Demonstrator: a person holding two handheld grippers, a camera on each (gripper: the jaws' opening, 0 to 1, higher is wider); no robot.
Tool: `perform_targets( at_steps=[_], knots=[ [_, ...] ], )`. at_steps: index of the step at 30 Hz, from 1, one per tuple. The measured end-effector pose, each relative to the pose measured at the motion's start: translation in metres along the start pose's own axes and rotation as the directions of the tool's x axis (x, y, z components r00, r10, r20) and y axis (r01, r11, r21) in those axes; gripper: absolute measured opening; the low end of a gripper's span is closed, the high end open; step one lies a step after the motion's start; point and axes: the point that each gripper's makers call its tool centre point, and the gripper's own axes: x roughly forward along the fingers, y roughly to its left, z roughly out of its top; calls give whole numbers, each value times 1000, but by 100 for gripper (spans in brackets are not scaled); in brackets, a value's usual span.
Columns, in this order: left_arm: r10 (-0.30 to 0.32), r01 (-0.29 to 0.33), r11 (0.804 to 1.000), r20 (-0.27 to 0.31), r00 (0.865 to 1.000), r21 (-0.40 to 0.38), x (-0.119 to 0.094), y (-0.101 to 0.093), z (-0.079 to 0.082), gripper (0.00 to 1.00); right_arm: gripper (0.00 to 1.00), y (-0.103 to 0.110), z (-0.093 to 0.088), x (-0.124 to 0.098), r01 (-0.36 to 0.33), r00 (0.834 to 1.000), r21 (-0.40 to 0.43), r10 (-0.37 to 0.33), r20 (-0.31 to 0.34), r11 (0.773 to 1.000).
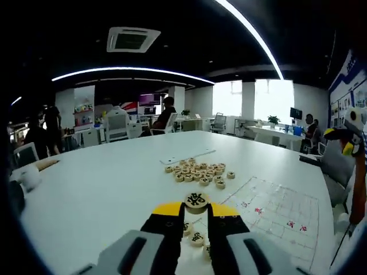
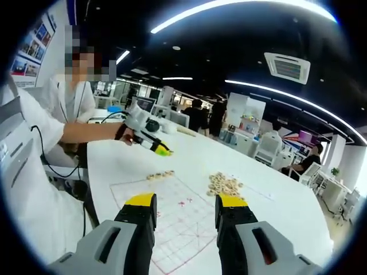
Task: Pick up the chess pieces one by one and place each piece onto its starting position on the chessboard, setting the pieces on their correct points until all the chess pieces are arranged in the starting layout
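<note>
Jaws of left gripper (image 1: 196,207) pinch round wooden chess piece (image 1: 196,201).

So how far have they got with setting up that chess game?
Barely started. A few pieces sit in a row at one edge of the chessboard. The left gripper holds one piece between its jaws. The right gripper is open and empty. Most pieces wait in the pile on the table.
</note>
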Motion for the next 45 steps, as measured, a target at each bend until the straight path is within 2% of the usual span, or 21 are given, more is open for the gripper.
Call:
perform_targets(
  at_steps=[8, 14, 23, 32, 45],
  knots=[
    [-28, 28, 1000, 12, 1000, -5, -32, -20, -28, 18, 42, 2, 0, 1, -3, 1000, -4, 3, -2, 1000],
    [-55, 55, 998, 9, 998, -6, -42, -37, -44, 18, 42, 4, -1, 2, -10, 1000, -6, 10, -5, 1000],
    [-96, 97, 995, -56, 994, 20, -38, -58, -74, 19, 42, 5, -1, 2, -16, 1000, -9, 16, -4, 1000],
    [-100, 103, 995, -125, 987, 16, -28, -63, -94, 19, 42, 3, -1, 0, -9, 1000, -7, 9, -2, 1000],
    [-65, 67, 998, -157, 986, 8, -22, -53, -102, 19, 42, 4, 0, 0, -9, 1000, -8, 9, -1, 1000]
  ],
)
